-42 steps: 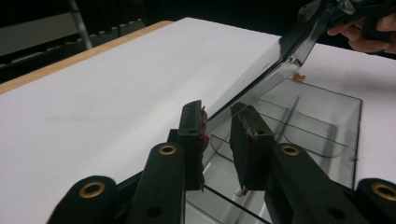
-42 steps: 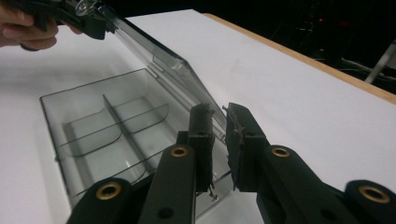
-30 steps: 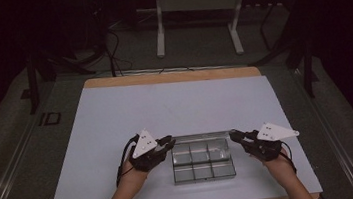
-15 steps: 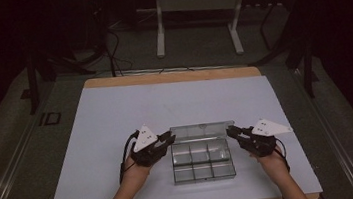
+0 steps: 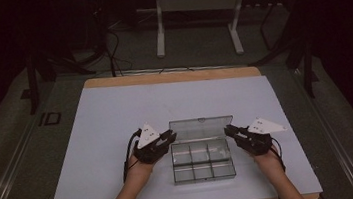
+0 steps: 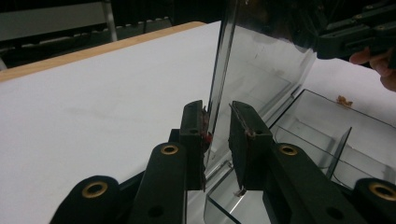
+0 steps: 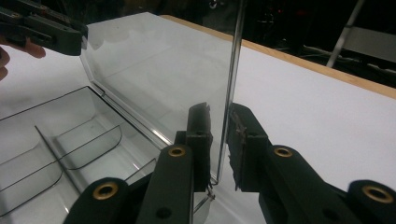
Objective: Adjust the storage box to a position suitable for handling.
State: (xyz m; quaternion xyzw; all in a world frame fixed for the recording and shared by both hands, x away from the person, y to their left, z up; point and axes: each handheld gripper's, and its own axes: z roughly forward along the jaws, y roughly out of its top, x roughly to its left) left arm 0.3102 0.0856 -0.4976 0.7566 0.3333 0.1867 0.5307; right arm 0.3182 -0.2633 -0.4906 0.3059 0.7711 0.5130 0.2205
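A clear plastic compartment box [image 5: 205,178] sits near the table's front edge, its several compartments bare. Its clear lid [image 5: 200,128] stands raised on the far-side hinge. My left gripper [image 5: 171,137] clamps the lid's left edge, and my right gripper [image 5: 228,131] clamps its right edge. In the left gripper view the jaws [image 6: 216,109] close on the rim of the lid [image 6: 261,60], with the right gripper [image 6: 355,39] beyond it. In the right gripper view the jaws [image 7: 219,109] pinch the edge of the lid [image 7: 163,79], and the left gripper [image 7: 46,30] shows at top left.
The box rests on a white table [image 5: 116,116] with a wooden rim. A small brown crumb [image 6: 343,99] lies on the table by the box. Behind the table stands a metal desk frame [image 5: 196,22] on a dark floor with cables.
Both grippers have moved inward and away from the person. The lid has swung up from nearly flat over the box to standing open.
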